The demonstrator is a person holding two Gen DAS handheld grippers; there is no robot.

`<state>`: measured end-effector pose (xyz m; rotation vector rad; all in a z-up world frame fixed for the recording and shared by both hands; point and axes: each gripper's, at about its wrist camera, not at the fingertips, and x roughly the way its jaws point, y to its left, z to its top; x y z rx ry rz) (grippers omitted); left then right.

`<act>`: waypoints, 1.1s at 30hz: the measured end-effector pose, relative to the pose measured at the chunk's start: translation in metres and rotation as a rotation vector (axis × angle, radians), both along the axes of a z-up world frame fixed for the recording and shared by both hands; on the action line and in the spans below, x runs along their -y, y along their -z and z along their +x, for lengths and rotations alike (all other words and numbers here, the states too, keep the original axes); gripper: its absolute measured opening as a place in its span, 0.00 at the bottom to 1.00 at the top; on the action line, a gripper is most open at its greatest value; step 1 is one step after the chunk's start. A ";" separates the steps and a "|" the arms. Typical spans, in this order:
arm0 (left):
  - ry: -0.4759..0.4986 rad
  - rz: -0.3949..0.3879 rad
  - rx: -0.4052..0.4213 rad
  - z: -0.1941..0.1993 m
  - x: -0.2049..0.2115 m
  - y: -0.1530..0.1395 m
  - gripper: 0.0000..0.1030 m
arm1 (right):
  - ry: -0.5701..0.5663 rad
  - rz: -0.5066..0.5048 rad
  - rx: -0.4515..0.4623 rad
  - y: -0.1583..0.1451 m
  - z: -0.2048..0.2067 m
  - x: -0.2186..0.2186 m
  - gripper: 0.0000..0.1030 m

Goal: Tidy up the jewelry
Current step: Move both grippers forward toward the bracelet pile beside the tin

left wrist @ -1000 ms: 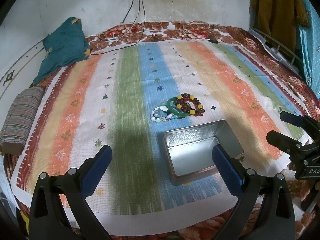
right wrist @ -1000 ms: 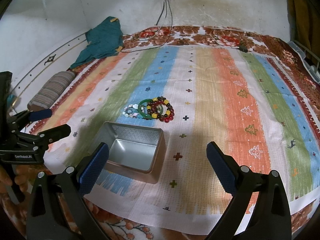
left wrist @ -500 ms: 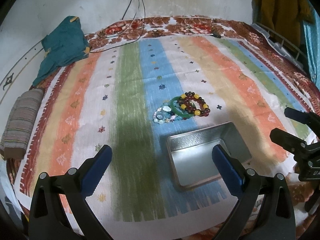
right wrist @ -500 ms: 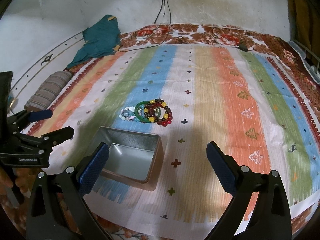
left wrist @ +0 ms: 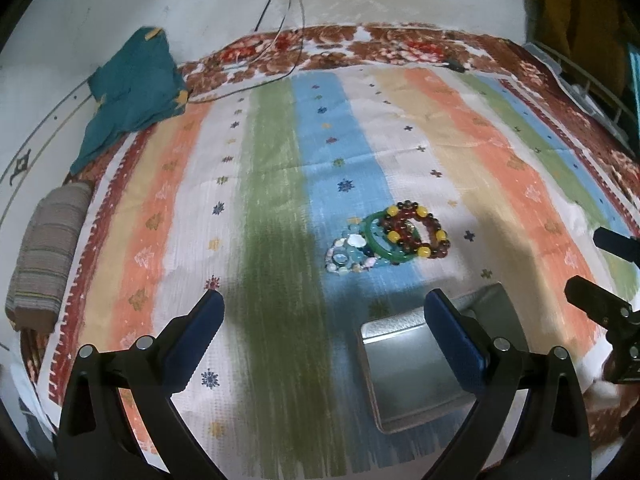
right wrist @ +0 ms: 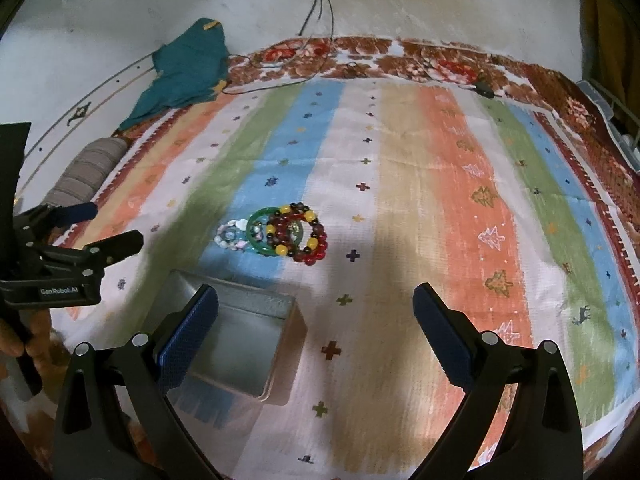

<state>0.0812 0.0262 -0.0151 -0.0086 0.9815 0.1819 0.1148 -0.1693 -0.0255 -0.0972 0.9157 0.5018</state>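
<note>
While both claws advance over the bed, we note the change across the last second: in both wrist views the tin and the jewelry have slid lower and grown larger, so we have moved forward and closer to the work area. Nothing on the striped cloth (right wrist: 440, 160) itself has shifted.

Left claw (left wrist: 324, 316): jaws spread wide, holding nothing. Right claw (right wrist: 316, 308): jaws spread wide, holding nothing.

The open metal tin (left wrist: 416, 372) lies on the cloth near the front edge, and it appears empty. Just beyond it sit three bracelets in a touching, partly overlapping cluster: a pale bead bracelet (left wrist: 346, 254) on the left, a green bangle (left wrist: 378, 242) in the middle, and a red and yellow bead bracelet (left wrist: 416, 232) on the right, resting on the bangle.

We judge that the task has not yet begun in effect: no piece is in the tin. The approach means a first pick is near. Because the pieces overlap, lifting the top beaded bracelet first should disturb the others least. A teal garment (right wrist: 184, 68) and a rolled cloth (right wrist: 86, 168) lie well apart at the far left.
</note>
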 end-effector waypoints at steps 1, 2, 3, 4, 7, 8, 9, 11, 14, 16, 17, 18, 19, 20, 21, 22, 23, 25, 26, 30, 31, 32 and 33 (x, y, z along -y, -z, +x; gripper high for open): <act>-0.006 -0.008 -0.005 0.003 -0.003 0.002 0.95 | 0.003 0.001 -0.004 0.001 0.003 0.000 0.96; -0.013 -0.016 -0.009 0.005 -0.005 0.003 0.95 | 0.007 0.002 -0.010 0.002 0.006 -0.001 0.96; -0.020 -0.024 -0.013 0.007 -0.008 0.003 0.95 | 0.010 0.004 -0.019 0.003 0.010 -0.002 0.96; -0.029 -0.036 -0.016 0.009 -0.011 0.003 0.95 | 0.010 0.005 -0.025 0.004 0.012 -0.002 0.96; -0.048 -0.056 -0.024 0.015 -0.018 0.005 0.95 | 0.005 0.002 -0.034 0.007 0.018 -0.006 0.96; -0.053 -0.058 -0.027 0.017 -0.020 0.005 0.95 | 0.004 0.000 -0.035 0.007 0.020 -0.007 0.96; -0.055 -0.060 -0.028 0.018 -0.021 0.006 0.95 | 0.002 -0.002 -0.037 0.008 0.022 -0.009 0.96; -0.059 -0.070 -0.034 0.021 -0.024 0.007 0.95 | -0.002 0.000 -0.040 0.008 0.023 -0.011 0.96; -0.064 -0.100 -0.051 0.028 -0.027 0.011 0.95 | -0.006 0.005 -0.048 0.010 0.027 -0.014 0.96; -0.066 -0.108 -0.061 0.033 -0.029 0.014 0.95 | -0.007 0.003 -0.051 0.011 0.031 -0.016 0.96; -0.065 -0.106 -0.062 0.035 -0.029 0.015 0.95 | -0.007 -0.001 -0.053 0.012 0.034 -0.017 0.96; -0.063 -0.105 -0.064 0.036 -0.029 0.016 0.95 | -0.007 -0.002 -0.054 0.014 0.036 -0.018 0.96; -0.063 -0.102 -0.066 0.038 -0.029 0.017 0.95 | -0.006 -0.004 -0.057 0.015 0.038 -0.019 0.96; -0.064 -0.099 -0.070 0.040 -0.030 0.018 0.95 | -0.007 -0.005 -0.060 0.015 0.039 -0.020 0.96; -0.066 -0.096 -0.076 0.042 -0.031 0.020 0.95 | -0.008 -0.004 -0.066 0.017 0.041 -0.021 0.96; -0.068 -0.095 -0.080 0.044 -0.032 0.022 0.95 | -0.008 -0.001 -0.072 0.018 0.043 -0.022 0.96; -0.072 -0.093 -0.087 0.046 -0.033 0.024 0.95 | -0.006 0.003 -0.079 0.019 0.045 -0.022 0.96; -0.079 -0.088 -0.097 0.050 -0.036 0.027 0.95 | 0.000 0.008 -0.092 0.022 0.050 -0.022 0.96; -0.081 -0.087 -0.100 0.051 -0.036 0.028 0.95 | 0.003 0.008 -0.096 0.023 0.052 -0.023 0.96; -0.083 -0.083 -0.108 0.056 -0.037 0.031 0.95 | 0.006 0.010 -0.111 0.027 0.058 -0.025 0.96; -0.080 -0.080 -0.111 0.058 -0.037 0.032 0.95 | 0.005 0.003 -0.113 0.029 0.060 -0.027 0.96; -0.079 -0.078 -0.112 0.059 -0.037 0.033 0.95 | 0.005 -0.002 -0.116 0.030 0.061 -0.027 0.96; -0.078 -0.076 -0.116 0.061 -0.037 0.035 0.95 | 0.002 -0.006 -0.121 0.032 0.063 -0.029 0.96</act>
